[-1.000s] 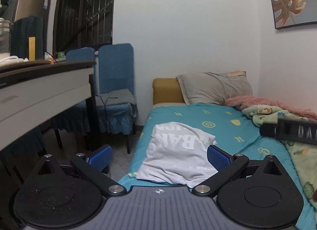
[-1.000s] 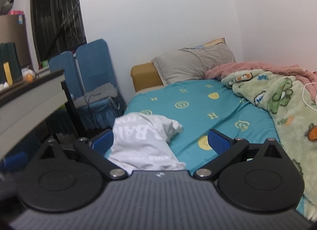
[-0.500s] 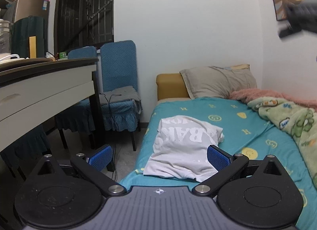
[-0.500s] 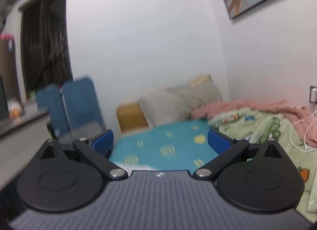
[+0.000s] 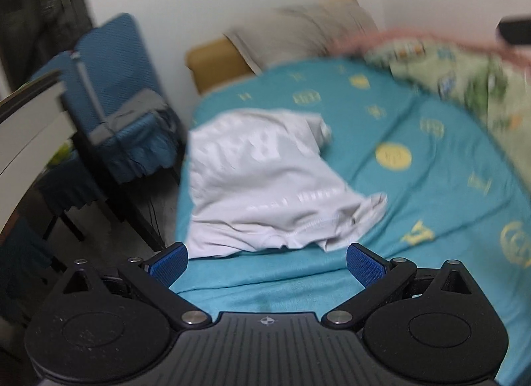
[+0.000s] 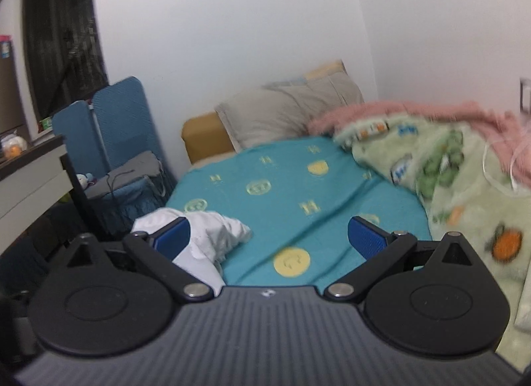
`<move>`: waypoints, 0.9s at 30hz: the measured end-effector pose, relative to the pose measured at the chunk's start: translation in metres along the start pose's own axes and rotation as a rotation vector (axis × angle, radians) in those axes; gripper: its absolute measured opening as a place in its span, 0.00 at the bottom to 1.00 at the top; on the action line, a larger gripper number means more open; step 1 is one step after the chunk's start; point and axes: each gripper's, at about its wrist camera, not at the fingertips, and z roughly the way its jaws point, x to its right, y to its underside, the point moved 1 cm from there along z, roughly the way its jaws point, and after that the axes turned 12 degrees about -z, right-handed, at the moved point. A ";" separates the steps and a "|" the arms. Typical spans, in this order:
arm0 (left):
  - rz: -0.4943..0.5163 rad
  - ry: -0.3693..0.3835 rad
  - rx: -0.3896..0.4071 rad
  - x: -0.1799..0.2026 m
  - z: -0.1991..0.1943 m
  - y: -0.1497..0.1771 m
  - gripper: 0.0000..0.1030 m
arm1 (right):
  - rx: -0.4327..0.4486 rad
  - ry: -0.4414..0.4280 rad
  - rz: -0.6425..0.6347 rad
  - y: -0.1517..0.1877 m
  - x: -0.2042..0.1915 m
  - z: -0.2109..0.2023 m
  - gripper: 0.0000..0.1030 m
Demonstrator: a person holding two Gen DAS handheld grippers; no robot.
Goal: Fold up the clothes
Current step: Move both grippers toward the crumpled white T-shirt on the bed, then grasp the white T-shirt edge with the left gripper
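While the shirt [image 5: 265, 180] is lying crumpled on the bed [image 5: 415, 140], I am holding both claws, left [image 5: 267, 261] and right [image 6: 268, 236], spread and empty.

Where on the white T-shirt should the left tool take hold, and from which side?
Probably the near hem of the white T-shirt, where the fabric edge bunches up off the teal sheet. Come from the foot of the bed, low and level: the open left tool already faces that edge. Blur hides finer detail.

Black left tool [image 5: 267, 258], blue pads, silver screws.
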 end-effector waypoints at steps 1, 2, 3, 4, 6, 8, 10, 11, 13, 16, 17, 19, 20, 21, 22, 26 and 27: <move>0.013 -0.006 -0.016 0.003 0.016 -0.001 0.98 | -0.023 -0.001 0.028 0.005 0.008 0.006 1.00; 0.025 -0.011 -0.032 0.005 0.032 -0.002 0.95 | -0.046 -0.001 0.055 0.011 0.015 0.011 1.00; 0.027 -0.010 -0.046 0.005 0.046 -0.002 0.93 | -0.066 -0.001 0.076 0.016 0.021 0.017 1.00; 0.028 -0.007 -0.059 0.005 0.060 -0.003 0.92 | -0.086 -0.003 0.098 0.022 0.027 0.023 1.00; 0.034 0.006 -0.079 0.005 0.086 -0.003 0.89 | -0.128 -0.018 0.147 0.032 0.039 0.038 1.00; 0.052 0.028 -0.093 0.004 0.105 0.000 0.86 | -0.163 -0.030 0.181 0.039 0.045 0.054 1.00; 0.080 0.044 -0.114 0.003 0.120 0.005 0.80 | -0.194 -0.037 0.195 0.046 0.046 0.071 1.00; 0.090 0.047 -0.119 0.000 0.125 0.008 0.76 | -0.209 -0.041 0.197 0.048 0.046 0.080 1.00; 0.136 0.049 -0.121 -0.005 0.129 0.014 0.76 | -0.237 -0.052 0.195 0.052 0.045 0.097 1.00; 0.204 0.051 -0.113 -0.013 0.134 0.022 0.71 | -0.261 -0.065 0.154 0.059 0.034 0.117 1.00; 0.215 0.055 -0.104 -0.016 0.135 0.023 0.70 | -0.264 -0.071 0.134 0.061 0.029 0.122 1.00; 0.231 0.046 -0.091 -0.020 0.142 0.022 0.64 | -0.259 -0.084 0.089 0.064 0.021 0.128 1.00; 0.242 0.041 -0.080 -0.022 0.144 0.022 0.58 | -0.255 -0.092 0.066 0.065 0.016 0.131 1.00; 0.254 0.036 -0.068 -0.023 0.146 0.022 0.48 | -0.251 -0.099 0.043 0.067 0.011 0.133 1.00; 0.255 0.031 -0.064 -0.024 0.148 0.022 0.43 | -0.248 -0.106 0.019 0.068 0.006 0.134 1.00; 0.141 0.077 -0.023 -0.035 0.135 0.012 0.11 | -0.224 -0.151 -0.021 0.070 -0.009 0.137 1.00; 0.109 0.087 0.004 -0.038 0.124 0.007 0.10 | -0.214 -0.162 -0.024 0.069 -0.012 0.136 1.00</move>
